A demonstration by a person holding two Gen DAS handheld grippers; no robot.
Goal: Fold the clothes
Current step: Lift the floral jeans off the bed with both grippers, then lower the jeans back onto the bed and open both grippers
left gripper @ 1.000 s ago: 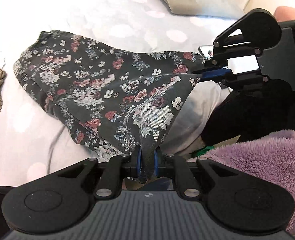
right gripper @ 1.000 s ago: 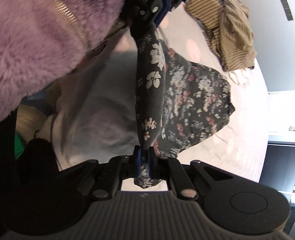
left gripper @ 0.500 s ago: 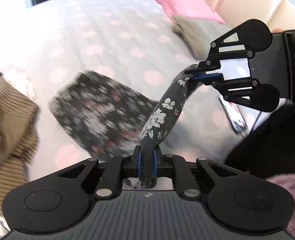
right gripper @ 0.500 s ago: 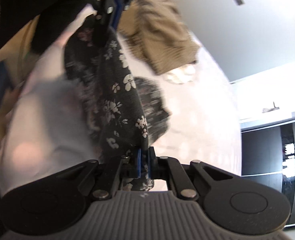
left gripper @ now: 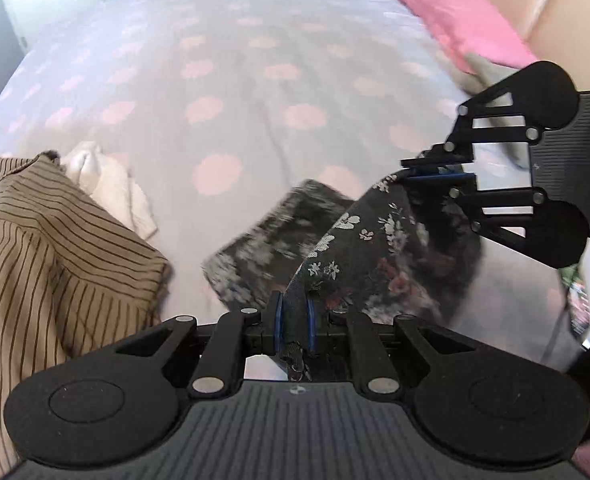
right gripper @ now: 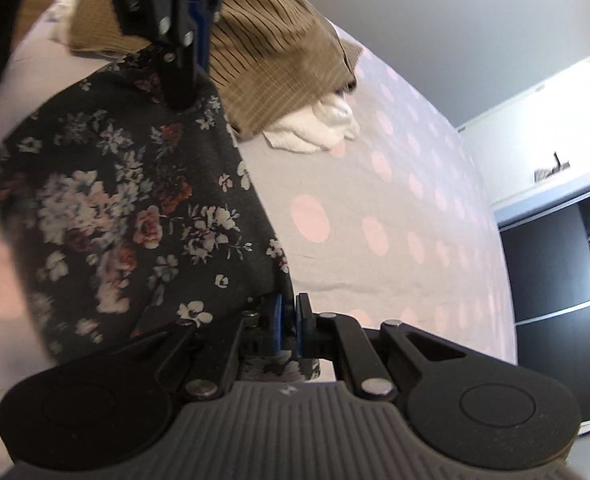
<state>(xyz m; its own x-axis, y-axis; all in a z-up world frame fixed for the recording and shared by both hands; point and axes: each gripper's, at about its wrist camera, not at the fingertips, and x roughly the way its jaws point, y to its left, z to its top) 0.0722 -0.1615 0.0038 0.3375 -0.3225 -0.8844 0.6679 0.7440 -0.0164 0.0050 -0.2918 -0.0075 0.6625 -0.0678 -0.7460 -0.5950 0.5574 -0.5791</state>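
A dark floral garment point(left gripper: 375, 248) hangs stretched between my two grippers above the bed. My left gripper point(left gripper: 293, 314) is shut on one corner of it. My right gripper point(left gripper: 435, 172) is shut on the other corner, up at the right of the left wrist view. In the right wrist view the floral garment point(right gripper: 135, 216) spreads to the left, with the right gripper point(right gripper: 287, 324) shut on its edge and the left gripper point(right gripper: 187, 68) shut on it at the top. Its lower part is blurred.
The bed point(left gripper: 255, 80) has a pale cover with pink dots. A brown striped shirt point(left gripper: 47, 252) and a white cloth point(left gripper: 107, 184) lie at the left. A pink pillow point(left gripper: 455, 20) and a grey one sit at the far right by the headboard.
Both grippers lifted the floral garment off the bed and swung it up and forward. It went from spread flat to hanging between them. The view now reaches far across the bed.
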